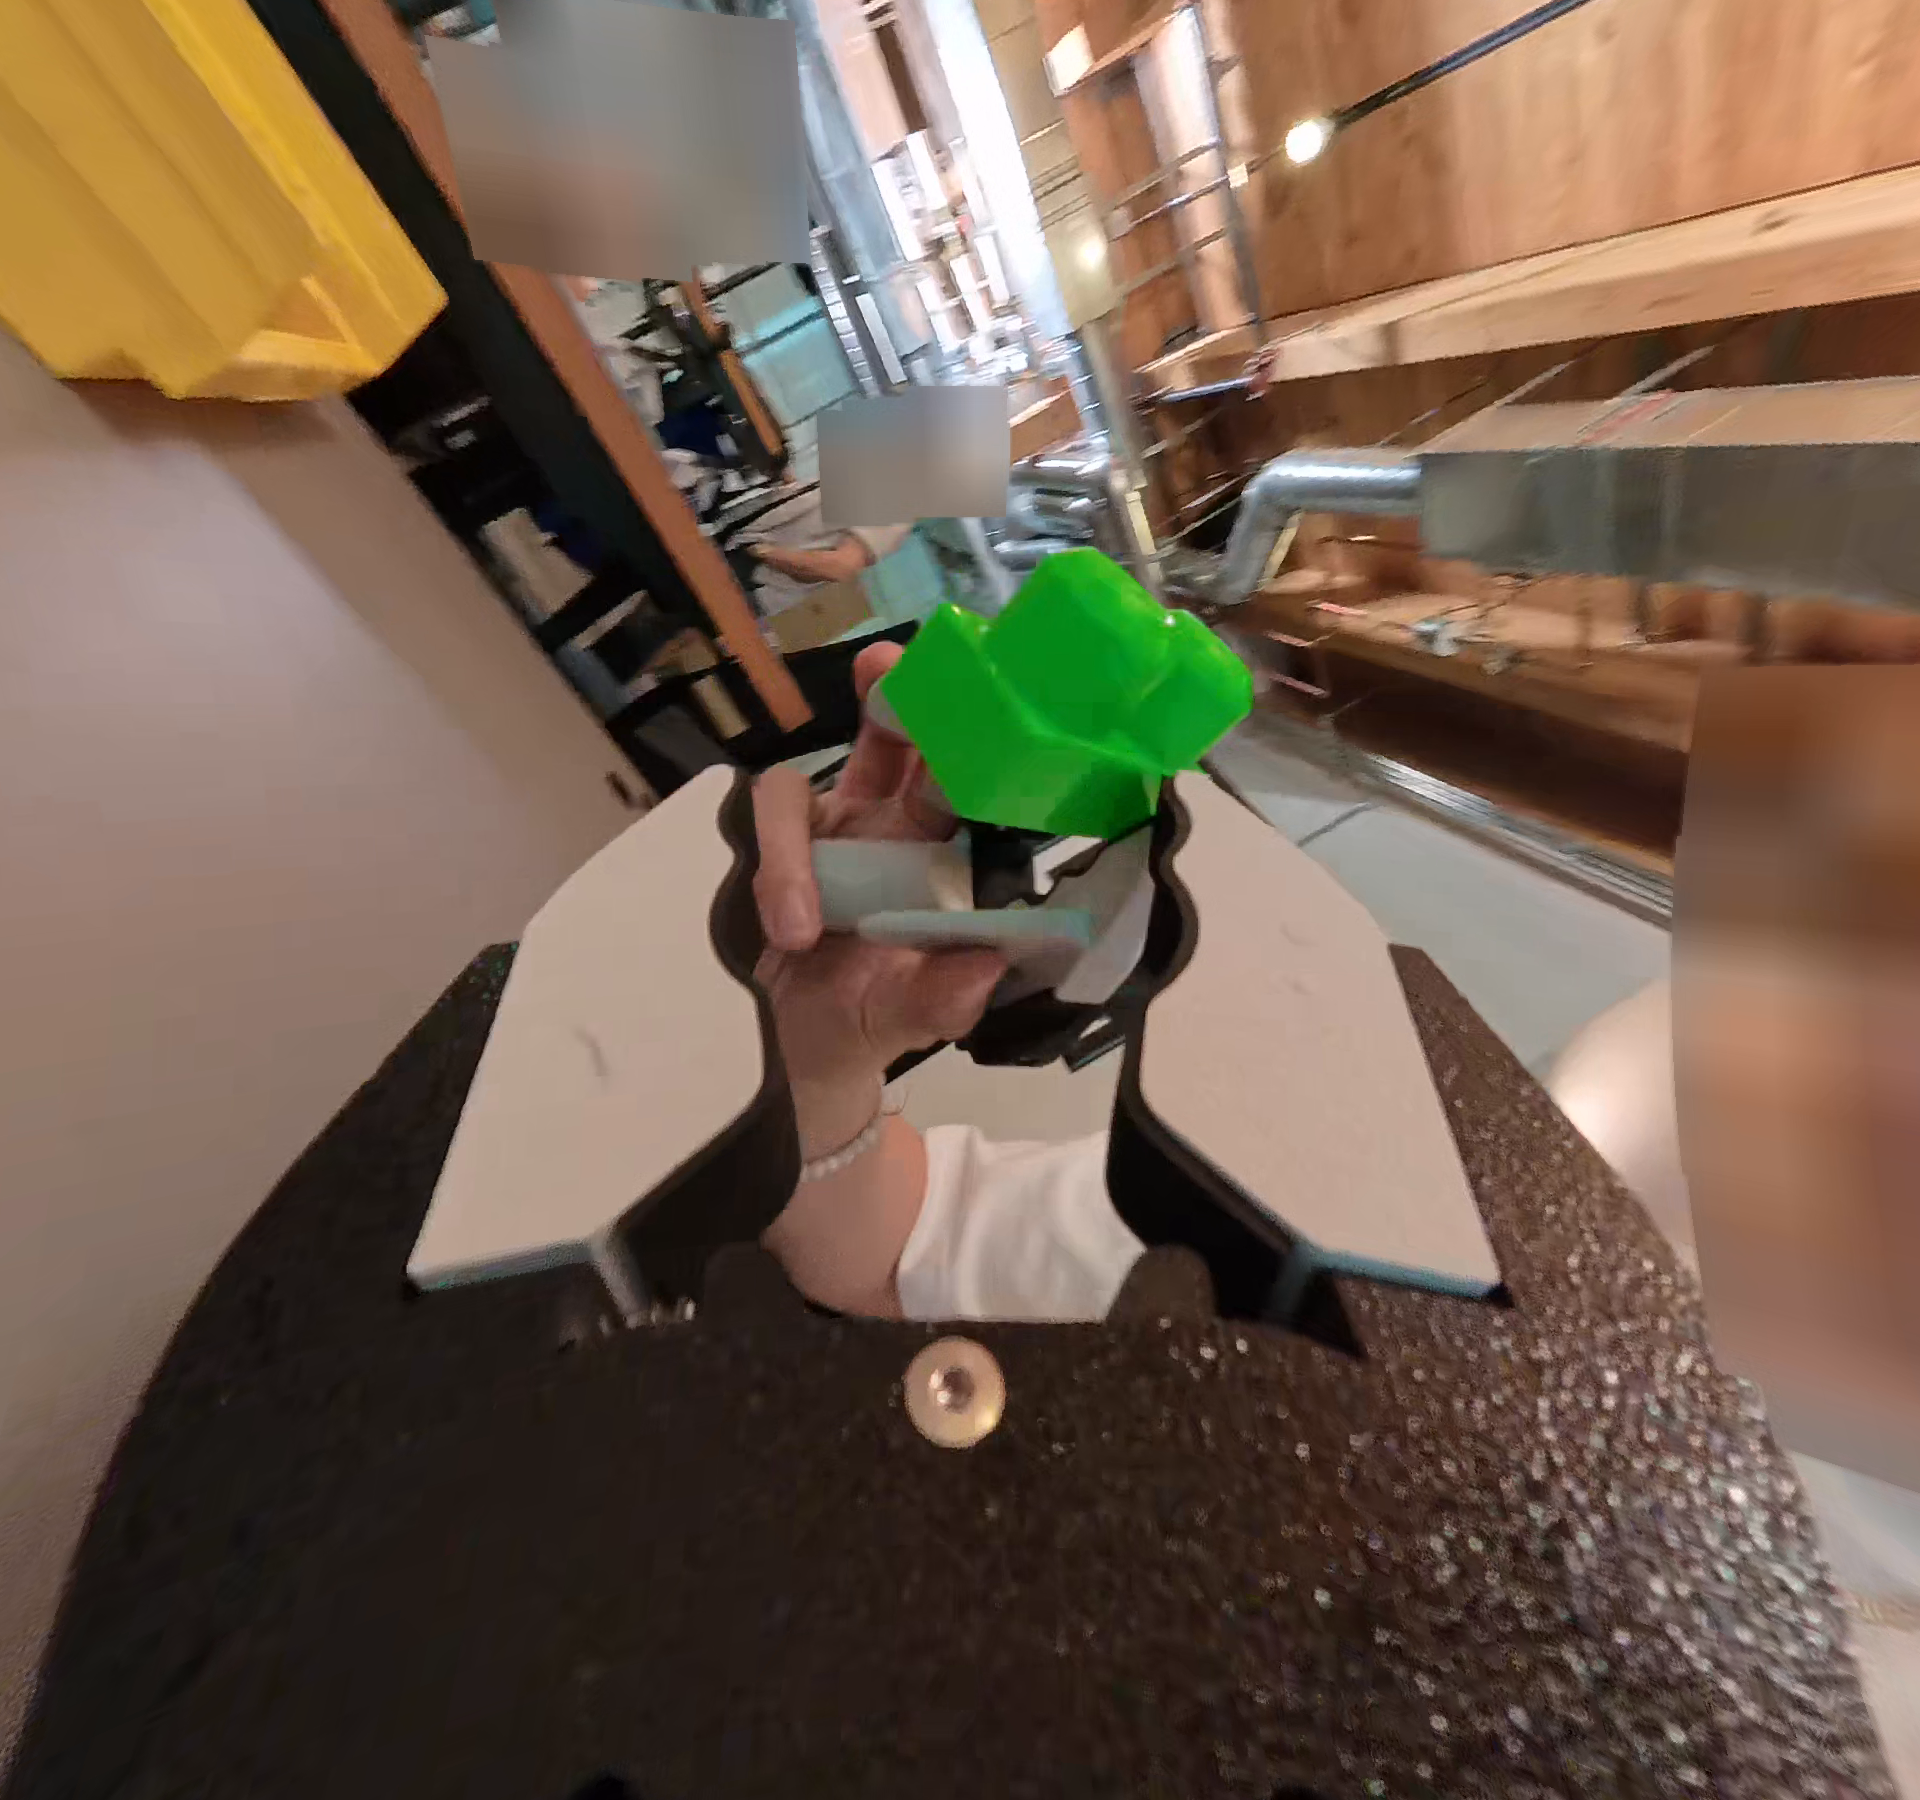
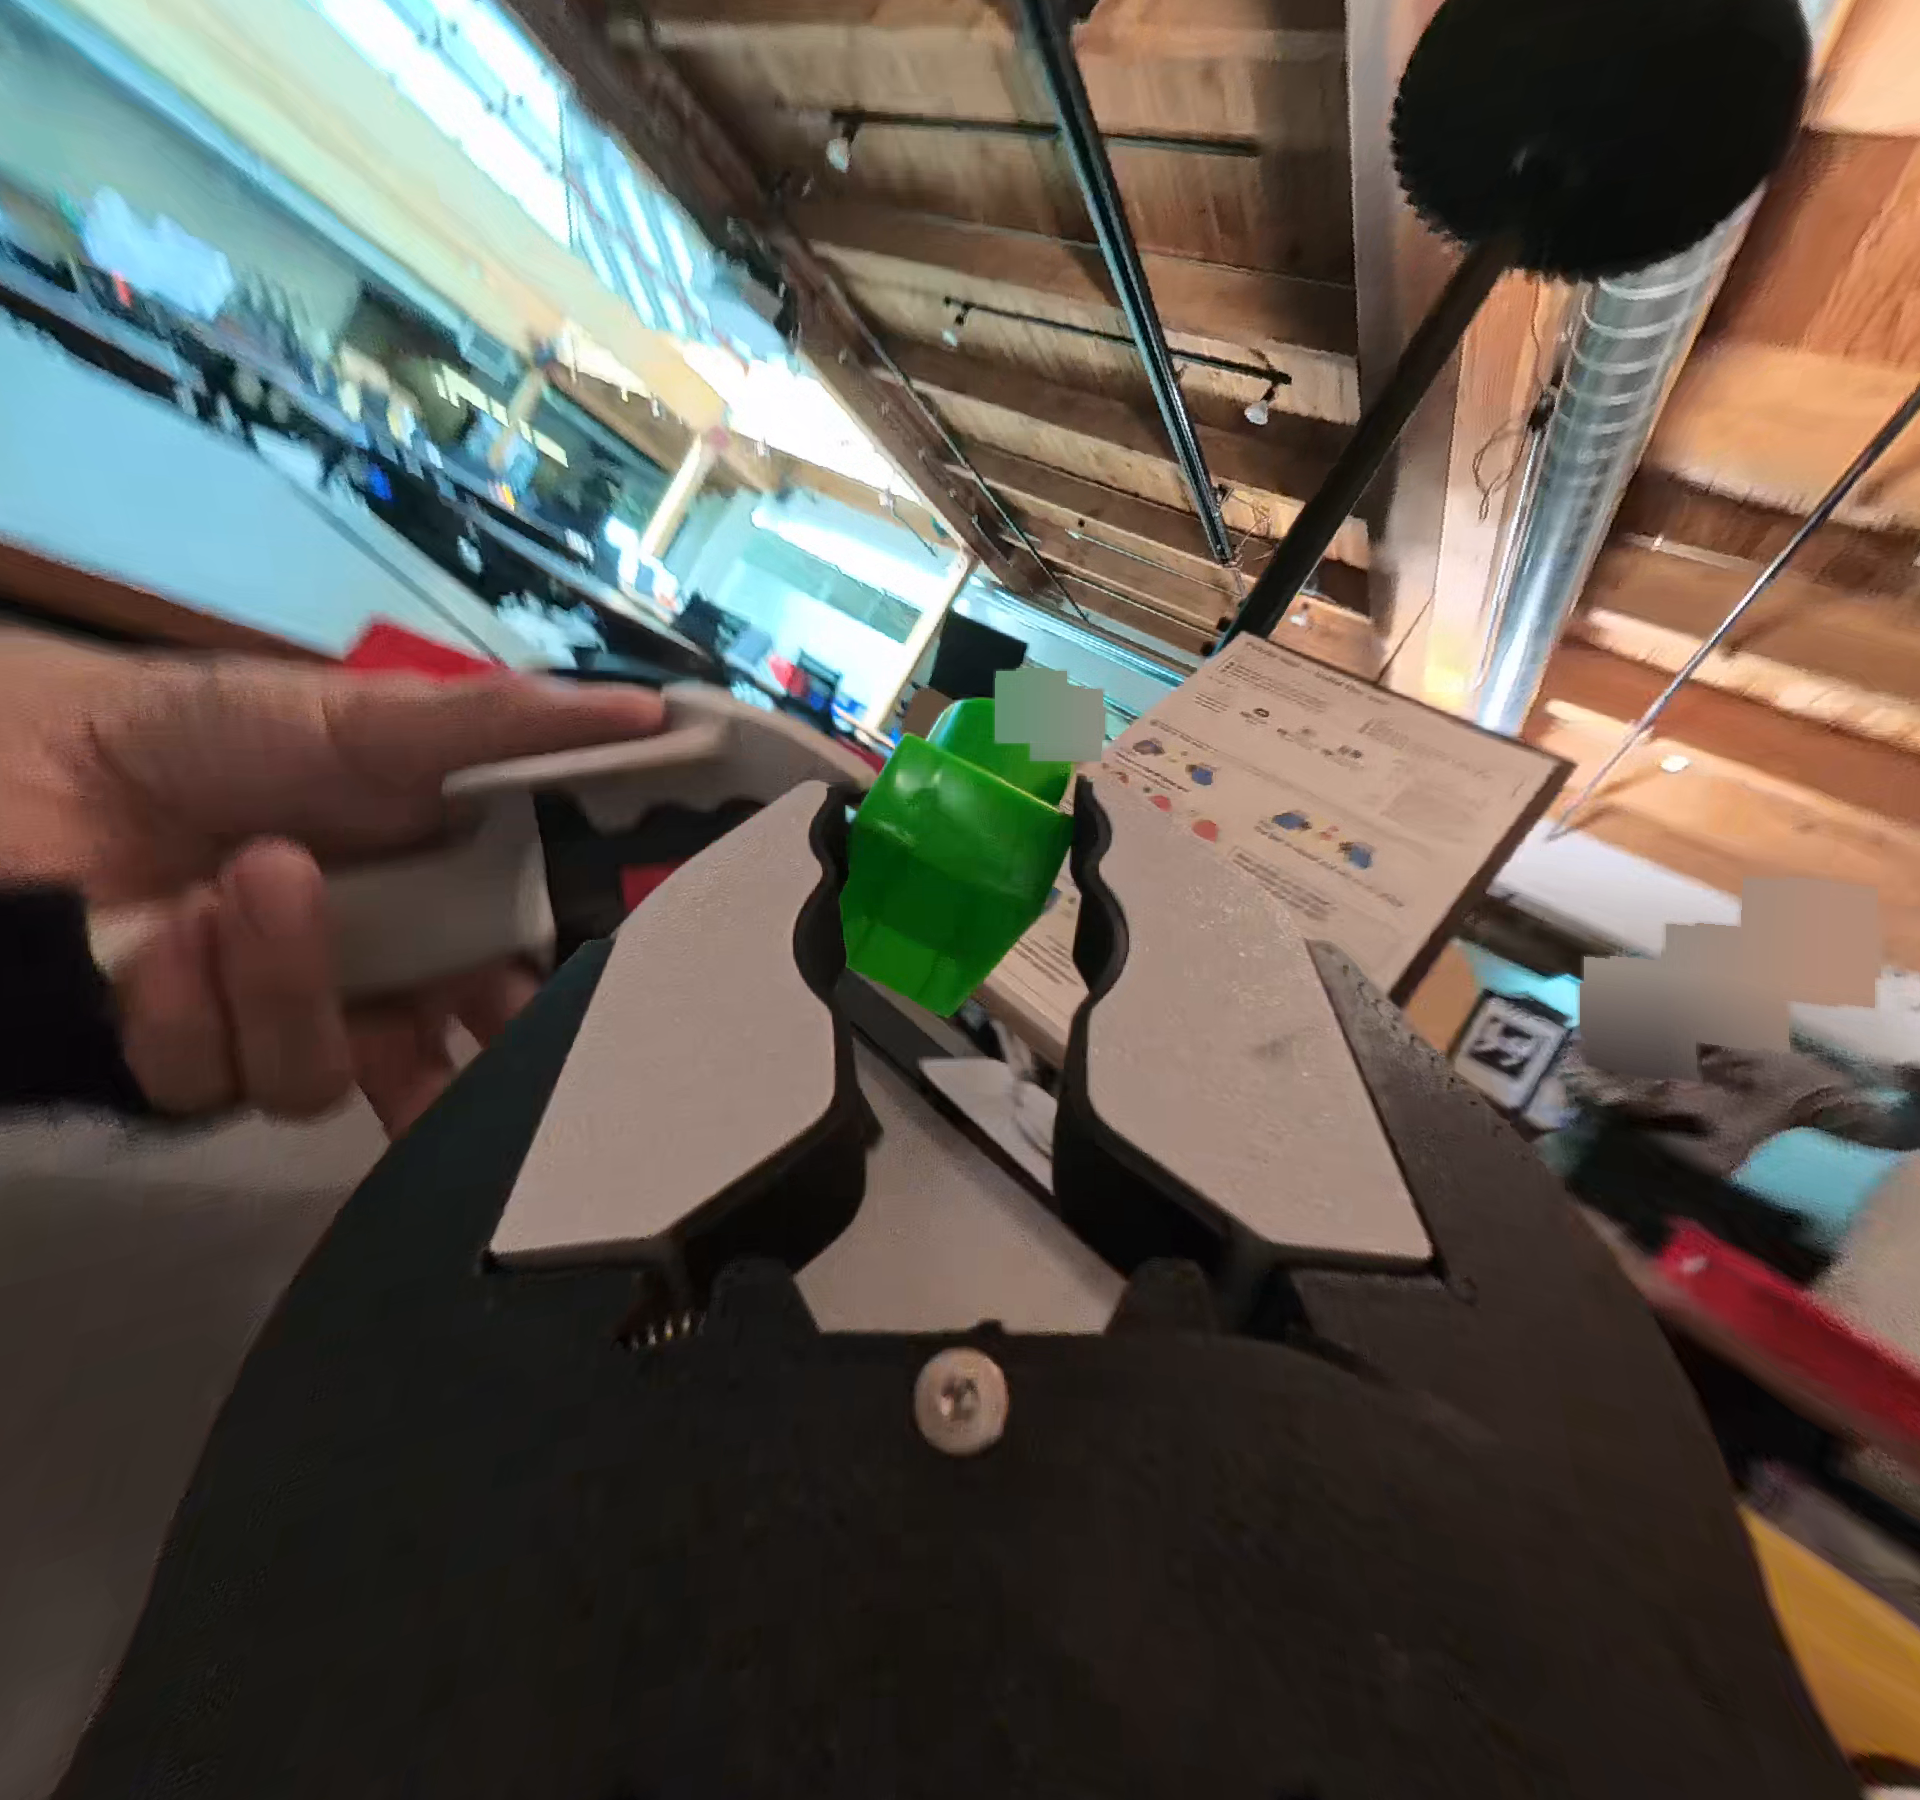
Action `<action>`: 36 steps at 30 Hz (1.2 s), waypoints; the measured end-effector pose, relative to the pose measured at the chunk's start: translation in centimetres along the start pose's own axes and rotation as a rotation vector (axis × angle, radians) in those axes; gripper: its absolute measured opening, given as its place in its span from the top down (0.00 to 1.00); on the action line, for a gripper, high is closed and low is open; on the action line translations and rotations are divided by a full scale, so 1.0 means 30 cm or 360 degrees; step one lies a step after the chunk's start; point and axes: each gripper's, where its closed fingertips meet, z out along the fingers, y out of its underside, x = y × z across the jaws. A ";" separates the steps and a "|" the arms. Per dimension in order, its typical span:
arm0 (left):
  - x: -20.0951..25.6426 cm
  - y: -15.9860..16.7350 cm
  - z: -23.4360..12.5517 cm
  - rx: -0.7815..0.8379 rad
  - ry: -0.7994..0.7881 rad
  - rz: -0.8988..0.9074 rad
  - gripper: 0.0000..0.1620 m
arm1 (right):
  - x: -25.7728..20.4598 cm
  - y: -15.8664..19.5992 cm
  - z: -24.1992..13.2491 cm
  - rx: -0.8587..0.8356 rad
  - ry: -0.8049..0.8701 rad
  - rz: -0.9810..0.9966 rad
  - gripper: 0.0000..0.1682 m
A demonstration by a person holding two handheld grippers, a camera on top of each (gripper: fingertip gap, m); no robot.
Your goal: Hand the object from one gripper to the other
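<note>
Green faceted object [image 2: 956, 877] sits clamped between the tips of our right claw [image 2: 961, 903], held up in the air. In the left wrist view our left claw [image 1: 951, 877] stands apart, just short of that object [image 1: 1060, 701]. Behind we see a wooden plank ceiling [image 2: 1195, 88], a silver duct [image 1: 1320, 488] and a yellow bin [image 1: 156, 140].

the left gripper [image 1: 956, 794] has its two grey-faced fingers [image 1: 613, 1012] spread apart, with nothing between them. beyond their tips a hand [image 1: 862, 961] holds the right gripper [image 1: 1049, 877], whose fingers carry a bright green faceted object [image 1: 1060, 701] at their tips. a yellow bin [image 1: 177, 161] sits at upper left.
</note>
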 end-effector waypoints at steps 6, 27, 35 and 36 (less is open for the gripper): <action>0.095 0.005 0.015 0.0158 0.0511 0.0259 0.73 | 0.014 -0.044 0.002 0.0191 -0.0083 0.0718 0.75; 0.022 0.003 -0.110 -0.0201 -0.0345 0.2311 0.77 | -0.051 0.032 -0.009 -0.0314 -0.0864 0.2368 0.64; 0.018 0.048 -0.096 -0.0277 -0.0270 0.2470 0.78 | -0.107 0.104 -0.040 -0.0542 -0.0942 0.2317 0.72; 0.021 0.049 -0.093 -0.0261 -0.0259 0.2481 0.78 | -0.107 0.111 -0.044 -0.0562 -0.0947 0.2333 0.68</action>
